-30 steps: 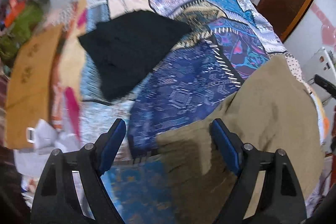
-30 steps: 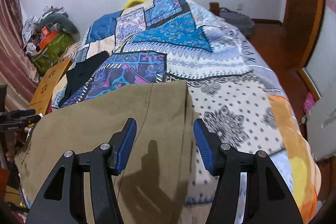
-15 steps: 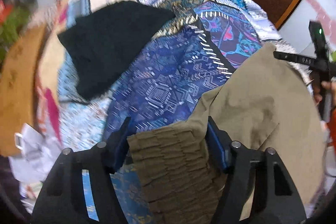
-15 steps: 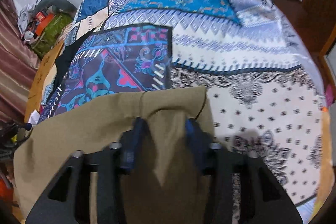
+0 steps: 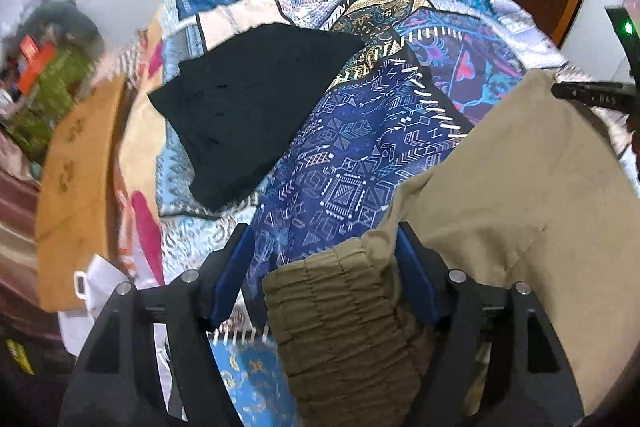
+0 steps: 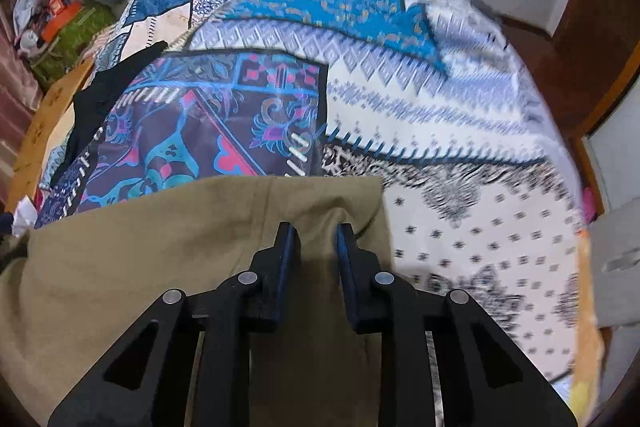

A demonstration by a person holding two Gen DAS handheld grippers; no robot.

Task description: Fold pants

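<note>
Both grippers have closed in since a second ago: the right gripper point(image 6: 316, 231) now pinches the khaki pants point(image 6: 160, 259) on the near bedspread point(image 6: 480, 131), while the left gripper point(image 5: 324, 247) straddles the gathered waistband point(image 5: 340, 303), jaws spread, so the grasping step looks half done and the left must clamp next.

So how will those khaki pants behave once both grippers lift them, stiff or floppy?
Probably floppy: the khaki pants already pucker into a ridge where the right hand-held gripper pinches them. The gathered waistband, lying between the open fingers of the left hand-held gripper, will likely stretch and sag. The fabric looks matte, so probably not slippery.
</note>
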